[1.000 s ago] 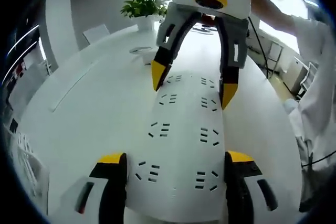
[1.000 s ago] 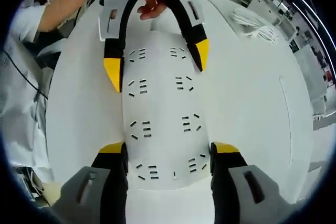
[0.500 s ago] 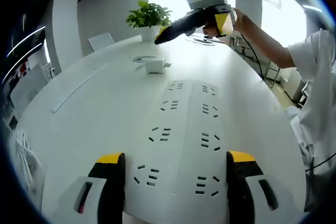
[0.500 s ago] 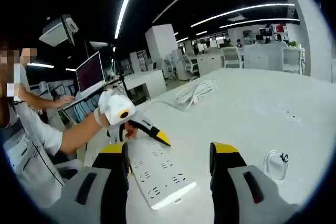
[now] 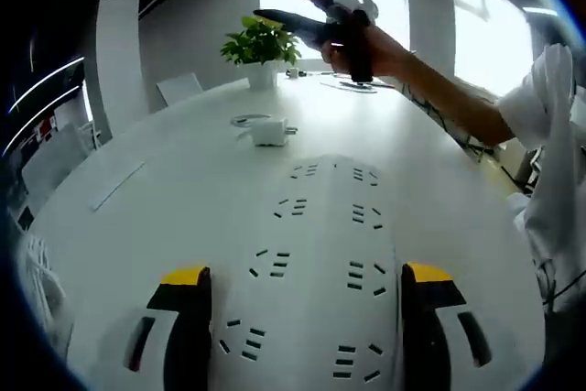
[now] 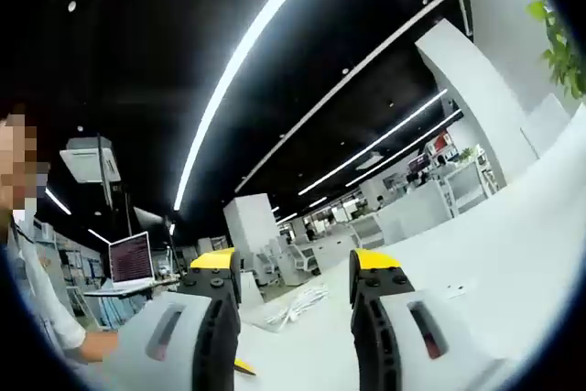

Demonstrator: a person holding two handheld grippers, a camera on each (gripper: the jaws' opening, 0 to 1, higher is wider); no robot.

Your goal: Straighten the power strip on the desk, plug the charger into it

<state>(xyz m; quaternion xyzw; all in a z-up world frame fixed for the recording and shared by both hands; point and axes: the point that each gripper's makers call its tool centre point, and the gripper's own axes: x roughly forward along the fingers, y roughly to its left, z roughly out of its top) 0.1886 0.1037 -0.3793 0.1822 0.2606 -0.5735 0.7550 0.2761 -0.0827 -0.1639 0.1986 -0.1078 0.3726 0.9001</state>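
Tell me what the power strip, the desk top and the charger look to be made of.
The power strip looks like white moulded plastic, matte, with crisp dark socket slots cut in. The desk top is a smooth white surface with a soft sheen, likely laminate, though that is uncertain. The charger seems white plastic too, a small block with a coiled cable beside it; too small to judge its finish.
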